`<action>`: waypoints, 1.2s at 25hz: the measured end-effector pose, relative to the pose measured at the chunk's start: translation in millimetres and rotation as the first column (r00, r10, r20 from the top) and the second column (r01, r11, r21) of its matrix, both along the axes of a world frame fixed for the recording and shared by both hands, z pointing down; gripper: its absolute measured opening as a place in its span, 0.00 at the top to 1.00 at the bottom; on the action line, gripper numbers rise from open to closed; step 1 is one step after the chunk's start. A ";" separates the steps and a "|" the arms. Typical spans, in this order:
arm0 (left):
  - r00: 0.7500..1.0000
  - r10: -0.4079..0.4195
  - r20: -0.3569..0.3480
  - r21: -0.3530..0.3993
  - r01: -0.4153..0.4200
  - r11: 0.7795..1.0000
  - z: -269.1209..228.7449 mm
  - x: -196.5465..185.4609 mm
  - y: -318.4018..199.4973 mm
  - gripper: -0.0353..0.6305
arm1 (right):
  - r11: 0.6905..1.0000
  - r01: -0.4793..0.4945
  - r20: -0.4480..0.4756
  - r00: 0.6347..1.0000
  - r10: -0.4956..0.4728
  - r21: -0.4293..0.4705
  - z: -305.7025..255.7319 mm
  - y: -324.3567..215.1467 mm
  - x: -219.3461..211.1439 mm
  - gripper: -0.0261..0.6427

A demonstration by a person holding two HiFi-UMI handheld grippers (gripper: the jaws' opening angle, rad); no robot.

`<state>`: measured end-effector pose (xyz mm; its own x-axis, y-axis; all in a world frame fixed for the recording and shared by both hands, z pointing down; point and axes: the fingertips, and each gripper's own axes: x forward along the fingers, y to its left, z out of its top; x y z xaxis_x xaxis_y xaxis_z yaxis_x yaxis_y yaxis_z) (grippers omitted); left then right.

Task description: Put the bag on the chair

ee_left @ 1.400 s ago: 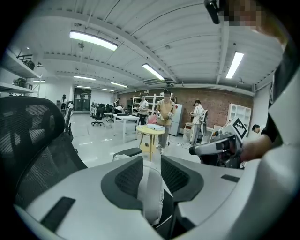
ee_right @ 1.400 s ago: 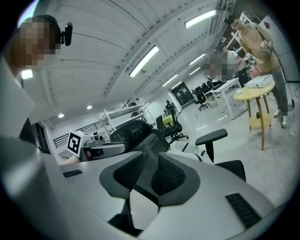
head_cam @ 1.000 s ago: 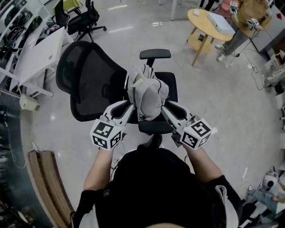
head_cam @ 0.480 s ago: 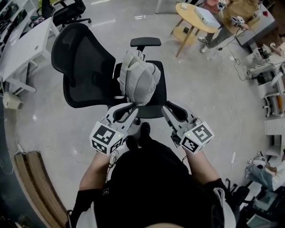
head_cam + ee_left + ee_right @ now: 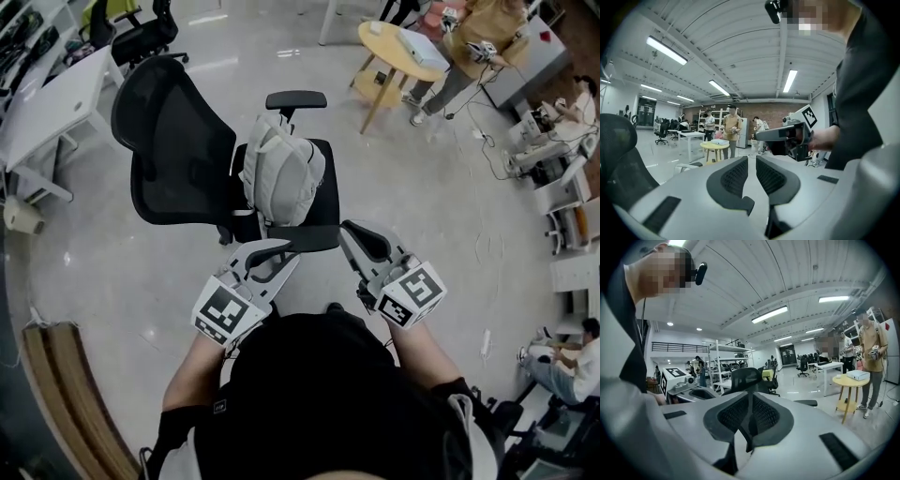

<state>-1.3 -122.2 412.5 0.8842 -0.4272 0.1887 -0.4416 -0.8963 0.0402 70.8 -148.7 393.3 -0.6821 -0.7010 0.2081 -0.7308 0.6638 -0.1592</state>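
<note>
On the chair point(image 5: 178, 159) the upright bag point(image 5: 281, 178) is risking toppling while I am holding the left claw point(image 5: 286, 251) closed and empty, the right claw point(image 5: 352, 232) just closing on nothing.

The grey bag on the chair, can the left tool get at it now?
Probably yes: the bag sits just ahead of the left tool, nothing between them; its jaws would need opening.

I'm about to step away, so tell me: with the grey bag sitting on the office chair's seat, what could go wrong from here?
1. The bag sits bulky on the seat with nothing gripping it, so it might slump toward an open edge.
2. The chair stands on a glossy floor. If it rolls, a bump from the person standing close could shift it.
</note>
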 end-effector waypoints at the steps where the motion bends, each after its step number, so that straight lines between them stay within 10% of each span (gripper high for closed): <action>1: 1.000 0.004 -0.017 0.013 -0.004 1.000 -6.1 6.9 5.2 0.85 | 1.000 0.013 0.006 1.000 -0.013 0.007 -3.1 2.0 4.2 0.89; 9: 0.986 -0.157 -0.054 -0.002 0.157 0.988 -19.7 83.0 14.0 0.89 | 0.997 0.062 0.048 0.997 -0.064 0.044 -14.3 26.2 103.5 0.90; 18: 0.918 -0.391 -0.062 -0.070 0.387 0.919 -30.7 160.8 37.0 0.90 | 0.988 0.138 0.081 0.986 -0.143 0.065 -11.1 67.3 217.3 0.92; 30: 0.895 -0.446 0.014 -0.066 0.446 0.893 -22.8 145.8 70.4 0.90 | 0.984 0.156 0.110 0.980 -0.165 0.087 -19.4 92.5 196.5 0.92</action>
<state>144.5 -51.8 389.7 0.6042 -0.7633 0.2289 -0.7941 -0.6006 0.0935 267.2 -56.2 373.9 -0.8036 -0.5911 0.0696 -0.5929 0.7848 -0.1805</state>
